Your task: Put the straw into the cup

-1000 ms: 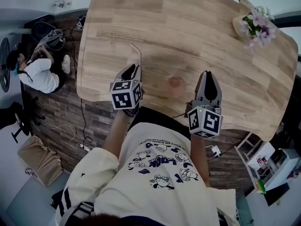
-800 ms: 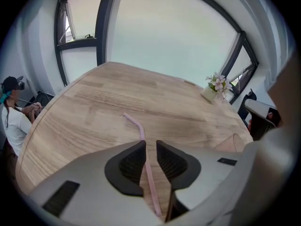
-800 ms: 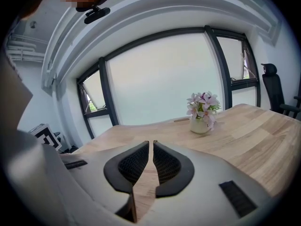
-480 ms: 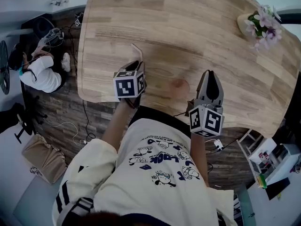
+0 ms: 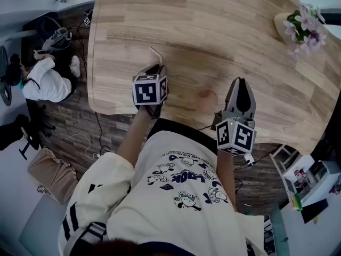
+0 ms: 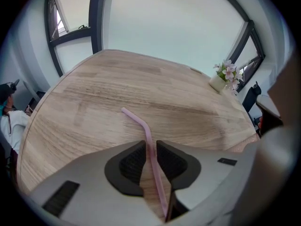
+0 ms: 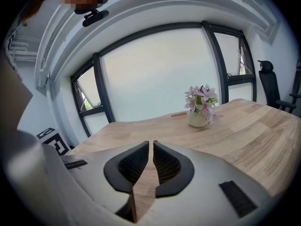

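Note:
A pink bendy straw [image 5: 156, 54] [image 6: 141, 124] lies on the wooden table [image 5: 213, 31], its bent tip pointing away from me. My left gripper [image 5: 156, 68] [image 6: 150, 145] points steeply down over it. The jaws are slightly apart and the straw runs through the gap, with bare wood showing beside it, so the pads do not press on it. To the right my right gripper [image 5: 241, 84] [image 7: 151, 145] hovers low over the table, jaws together and empty. Between the grippers sits a small round reddish shape [image 5: 205, 96]; I cannot tell whether it is a cup.
A small vase of pink flowers [image 5: 301, 25] [image 7: 201, 109] stands at the table's far right. The near table edge curves just in front of my body. Left of the table a person [image 5: 42, 81] sits on the floor among cables.
My left gripper has sunk and tipped downward over the straw, which has stayed on the table. My right gripper has kept still.

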`<action>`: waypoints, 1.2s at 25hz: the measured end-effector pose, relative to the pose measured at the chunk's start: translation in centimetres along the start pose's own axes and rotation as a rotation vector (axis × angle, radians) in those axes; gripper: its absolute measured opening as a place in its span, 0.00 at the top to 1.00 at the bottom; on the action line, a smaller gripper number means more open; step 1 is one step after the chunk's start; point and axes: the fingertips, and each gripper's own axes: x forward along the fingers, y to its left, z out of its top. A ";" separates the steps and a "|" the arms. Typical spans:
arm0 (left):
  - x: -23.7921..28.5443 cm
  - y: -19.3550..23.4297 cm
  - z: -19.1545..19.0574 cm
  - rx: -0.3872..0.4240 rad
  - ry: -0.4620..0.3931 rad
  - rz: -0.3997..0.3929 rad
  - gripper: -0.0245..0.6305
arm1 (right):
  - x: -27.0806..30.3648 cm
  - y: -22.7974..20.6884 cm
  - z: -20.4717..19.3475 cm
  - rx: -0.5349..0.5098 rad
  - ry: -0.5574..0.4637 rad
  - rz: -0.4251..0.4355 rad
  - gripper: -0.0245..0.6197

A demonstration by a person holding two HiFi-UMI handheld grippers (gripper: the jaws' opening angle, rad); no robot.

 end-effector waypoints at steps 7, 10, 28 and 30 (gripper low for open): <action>0.1 0.1 -0.1 0.076 0.029 0.047 0.84 | 0.3 -0.2 -0.4 0.012 0.010 -0.007 0.95; 0.2 -0.1 -0.1 0.121 0.026 0.073 0.84 | 0.4 -0.3 -0.4 0.013 0.013 -0.009 0.95; 0.2 -0.1 -0.1 0.105 0.007 0.036 0.87 | -0.4 -0.2 0.4 0.002 -0.032 -0.061 0.95; -0.1 -0.2 -0.1 0.098 0.007 0.009 0.87 | -0.5 -0.1 0.5 0.004 -0.035 -0.070 0.95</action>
